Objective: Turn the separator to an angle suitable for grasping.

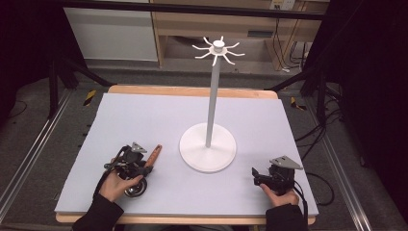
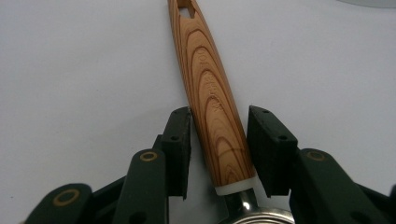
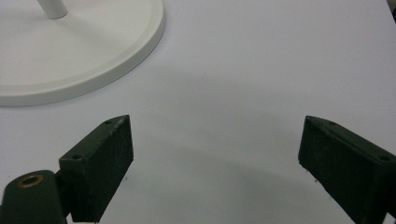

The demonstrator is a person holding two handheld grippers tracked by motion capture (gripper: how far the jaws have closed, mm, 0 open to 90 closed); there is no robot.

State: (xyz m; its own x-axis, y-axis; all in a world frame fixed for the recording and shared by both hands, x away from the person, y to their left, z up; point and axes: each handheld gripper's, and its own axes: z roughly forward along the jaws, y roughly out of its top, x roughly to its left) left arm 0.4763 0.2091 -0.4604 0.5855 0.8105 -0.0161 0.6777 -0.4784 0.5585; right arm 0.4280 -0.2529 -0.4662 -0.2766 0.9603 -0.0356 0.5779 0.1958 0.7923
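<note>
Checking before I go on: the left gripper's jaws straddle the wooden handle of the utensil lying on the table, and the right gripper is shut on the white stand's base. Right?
Not quite. The right gripper is open with nothing between its jaws, resting apart from the white stand's base, as the right gripper view shows. The left gripper does straddle the wooden handle.

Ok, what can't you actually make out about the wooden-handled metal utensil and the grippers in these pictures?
- Wood-grain handled steel utensil: its metal head is cut off by the bottom edge in the left gripper view and covered by the hand and left gripper in the high view.
- Embossed lettering on the handle: too small to read.
- Black pads: whether they press the handle is unclear.
- Right gripper: open, nothing between.
</note>
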